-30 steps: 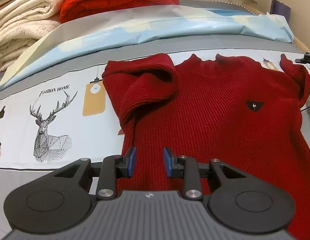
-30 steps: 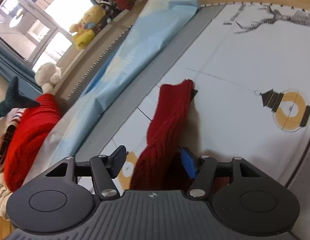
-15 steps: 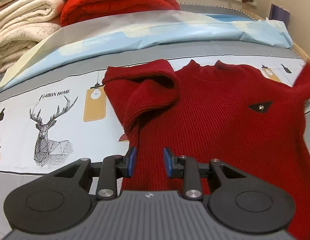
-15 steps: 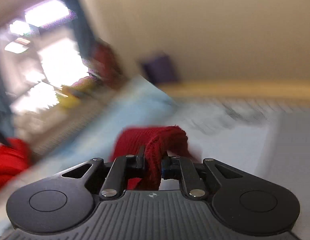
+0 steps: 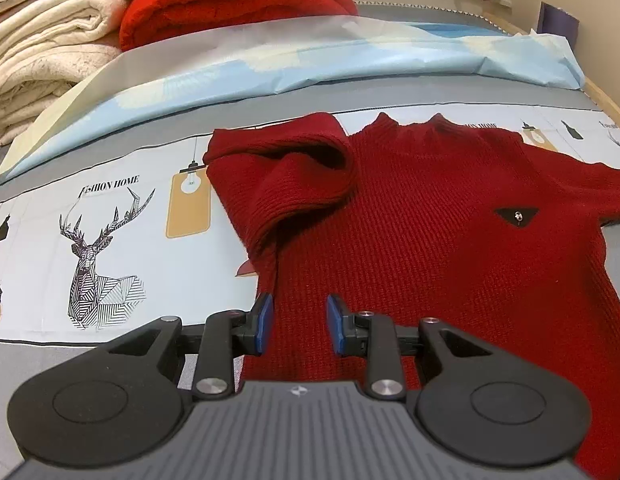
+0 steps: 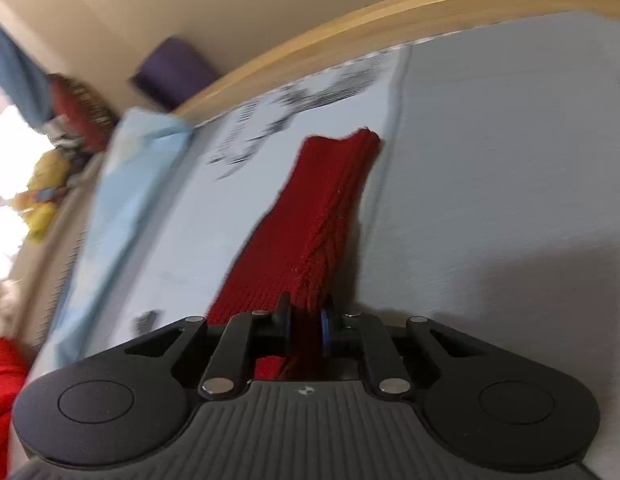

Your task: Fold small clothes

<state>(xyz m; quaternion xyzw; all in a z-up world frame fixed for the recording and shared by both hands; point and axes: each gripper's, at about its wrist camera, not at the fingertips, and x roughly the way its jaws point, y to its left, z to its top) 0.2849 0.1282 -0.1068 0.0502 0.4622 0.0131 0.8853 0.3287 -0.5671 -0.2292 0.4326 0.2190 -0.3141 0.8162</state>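
Note:
A dark red knit sweater (image 5: 430,240) with a small black badge (image 5: 516,216) lies face up on the printed bed sheet (image 5: 97,248). Its left sleeve (image 5: 285,176) is folded in over the chest. My left gripper (image 5: 298,322) hovers open over the sweater's lower left edge, with the knit lying flat under the gap. In the right wrist view my right gripper (image 6: 305,320) is shut on the other sleeve (image 6: 326,208). That sleeve stretches away from the pads across the sheet, its cuff at the far end. The right gripper does not show in the left wrist view.
Folded cream blankets (image 5: 41,60) and a red blanket (image 5: 229,0) are stacked at the head of the bed behind a light blue cover (image 5: 310,64). A wooden bed rail (image 6: 390,20), a purple object (image 6: 173,72) and soft toys (image 6: 41,184) lie beyond the right sleeve.
My right gripper closed on the sleeve and swung sideways with it. In the left wrist view the sleeve that stood bunched at the right now lies stretched outward. The left gripper kept still.

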